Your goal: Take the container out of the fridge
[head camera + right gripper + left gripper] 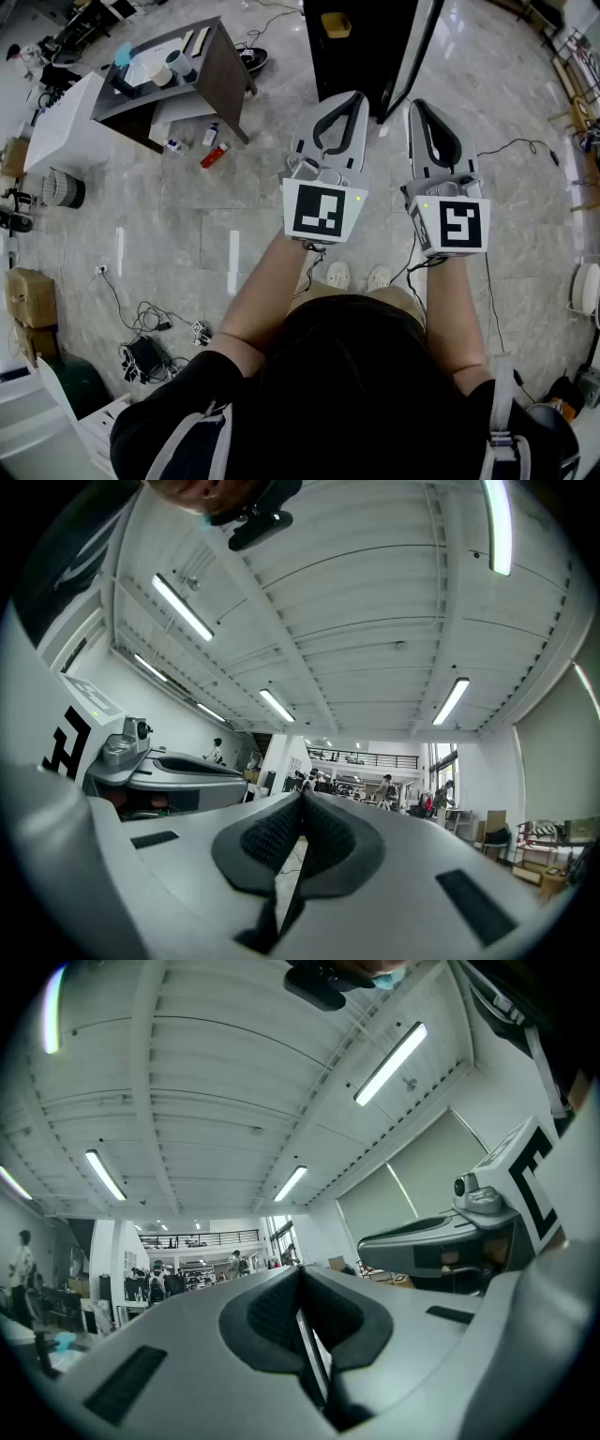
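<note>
Person (pixel 366 394) in black; left gripper (pixel 349 97) and right gripper (pixel 420 104) pale grey.
Short black sleeves (pixel 187 386), grey shoulder straps (pixel 502 412), pale shoes (pixel 339 275); black ribbed pads (pixel 272 1314) inside the jaws, a black-and-white marker cube (pixel 323 211) on each.

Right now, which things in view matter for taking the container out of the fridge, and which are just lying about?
For the job: left gripper, jaws together, empty; right gripper, the same; tall dark cabinet ahead, probably the fridge. No container shows.
Lying about: table with cups; bottles on the floor; cardboard boxes; cables.
</note>
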### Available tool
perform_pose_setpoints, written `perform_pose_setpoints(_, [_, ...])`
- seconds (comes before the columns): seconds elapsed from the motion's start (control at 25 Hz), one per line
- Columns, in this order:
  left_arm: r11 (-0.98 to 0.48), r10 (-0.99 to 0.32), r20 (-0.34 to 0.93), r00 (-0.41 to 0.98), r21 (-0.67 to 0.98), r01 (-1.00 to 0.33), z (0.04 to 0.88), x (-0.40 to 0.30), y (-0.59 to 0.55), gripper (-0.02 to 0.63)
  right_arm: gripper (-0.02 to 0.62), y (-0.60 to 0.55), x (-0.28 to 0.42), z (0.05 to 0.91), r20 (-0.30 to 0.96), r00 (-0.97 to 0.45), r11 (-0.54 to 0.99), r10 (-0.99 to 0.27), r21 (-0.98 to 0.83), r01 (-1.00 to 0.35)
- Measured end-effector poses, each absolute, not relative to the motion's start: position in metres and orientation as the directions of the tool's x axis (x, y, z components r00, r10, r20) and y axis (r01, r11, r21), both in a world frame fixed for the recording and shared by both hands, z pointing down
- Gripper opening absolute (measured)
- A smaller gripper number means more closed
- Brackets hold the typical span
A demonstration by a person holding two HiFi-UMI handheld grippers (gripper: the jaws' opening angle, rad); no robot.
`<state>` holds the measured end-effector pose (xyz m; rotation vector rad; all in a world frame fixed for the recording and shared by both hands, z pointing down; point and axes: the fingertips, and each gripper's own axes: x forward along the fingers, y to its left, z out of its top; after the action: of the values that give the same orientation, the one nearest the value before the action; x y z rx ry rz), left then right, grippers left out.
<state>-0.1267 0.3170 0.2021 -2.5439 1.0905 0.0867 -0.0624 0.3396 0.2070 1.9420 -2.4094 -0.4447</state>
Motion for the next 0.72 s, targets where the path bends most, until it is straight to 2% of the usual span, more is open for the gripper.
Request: perform_pose_setpoints(0.72, [-0.635, -0.679, -0.215, 0.702, -0.307, -0.709, 0.202, -0.137, 0.320, 0.024, 0.034, 0.342, -0.071, 0.208, -0.176, -0.212, 0.171, -0.961, 0.225, -0.959])
